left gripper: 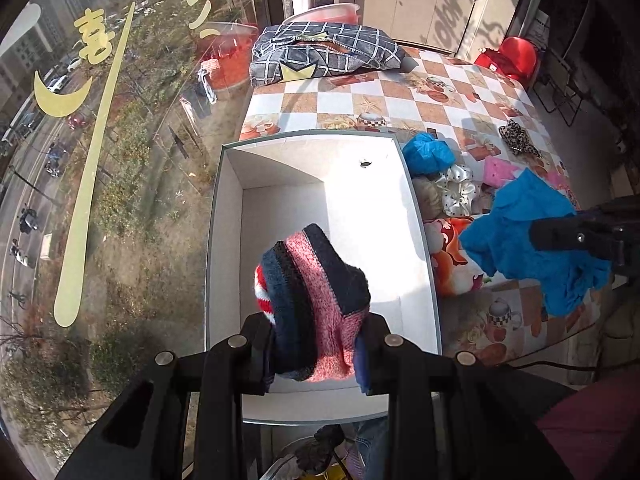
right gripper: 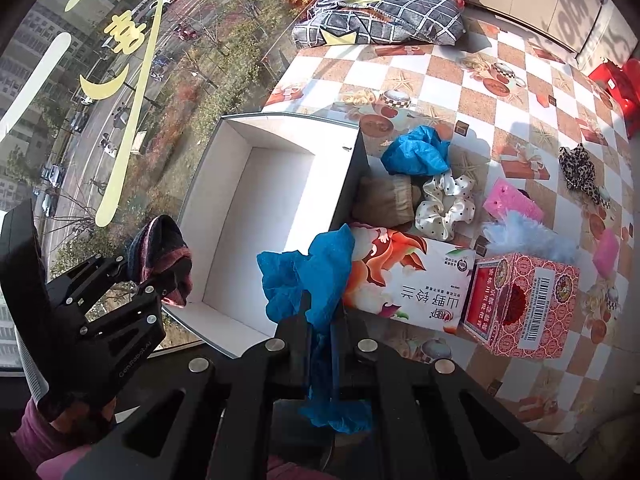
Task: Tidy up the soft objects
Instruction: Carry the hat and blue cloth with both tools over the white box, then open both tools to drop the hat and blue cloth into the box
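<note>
Knit sock [left gripper: 316, 304], right view only: red box [right gripper: 520, 304]

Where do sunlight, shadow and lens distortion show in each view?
Left wrist view: hard sun whitens the white box floor, a diagonal shadow crossing its far wall; edges bow. Right wrist view: sunlit checked tablecloth, the window curving with fisheye and carrying faint reflections.

Sunlit checkered tablecloth [right gripper: 500, 92]; big window [left gripper: 100, 160] with yellow decals overlooks street; cabinets [left gripper: 420, 4] behind
</note>
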The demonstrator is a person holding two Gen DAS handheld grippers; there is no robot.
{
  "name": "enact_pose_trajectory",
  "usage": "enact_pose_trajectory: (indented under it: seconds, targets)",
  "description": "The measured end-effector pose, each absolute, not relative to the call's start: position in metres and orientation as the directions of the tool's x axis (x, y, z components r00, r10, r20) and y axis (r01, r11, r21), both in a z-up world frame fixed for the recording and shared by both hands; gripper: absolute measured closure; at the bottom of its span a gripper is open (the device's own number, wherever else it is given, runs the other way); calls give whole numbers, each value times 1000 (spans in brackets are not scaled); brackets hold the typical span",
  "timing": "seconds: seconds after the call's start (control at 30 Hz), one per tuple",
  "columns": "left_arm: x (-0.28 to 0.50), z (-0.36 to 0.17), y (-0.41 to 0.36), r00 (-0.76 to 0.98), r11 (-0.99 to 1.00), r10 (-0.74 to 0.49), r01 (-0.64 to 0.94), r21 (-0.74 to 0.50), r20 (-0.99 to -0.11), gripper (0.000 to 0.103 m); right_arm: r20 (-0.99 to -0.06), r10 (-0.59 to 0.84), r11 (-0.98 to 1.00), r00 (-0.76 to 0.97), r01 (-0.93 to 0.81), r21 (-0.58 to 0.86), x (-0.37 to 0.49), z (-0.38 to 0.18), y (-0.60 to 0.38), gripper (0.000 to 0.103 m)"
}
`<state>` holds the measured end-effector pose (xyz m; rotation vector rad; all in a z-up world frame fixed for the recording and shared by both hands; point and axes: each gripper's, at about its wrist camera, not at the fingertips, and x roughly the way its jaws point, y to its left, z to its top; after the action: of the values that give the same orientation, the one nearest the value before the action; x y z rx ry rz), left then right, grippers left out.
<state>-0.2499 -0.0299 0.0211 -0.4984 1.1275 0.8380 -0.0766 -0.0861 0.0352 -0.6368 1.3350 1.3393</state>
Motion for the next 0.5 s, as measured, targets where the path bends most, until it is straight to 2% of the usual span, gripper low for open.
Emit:
enact_pose_trajectory:
  seconds: [0.5]
  targets:
    - [-254,18,-26,184,589,330,-806,50,-926,70,-917,304,199,-259,-924,327,-81,39,-80,96]
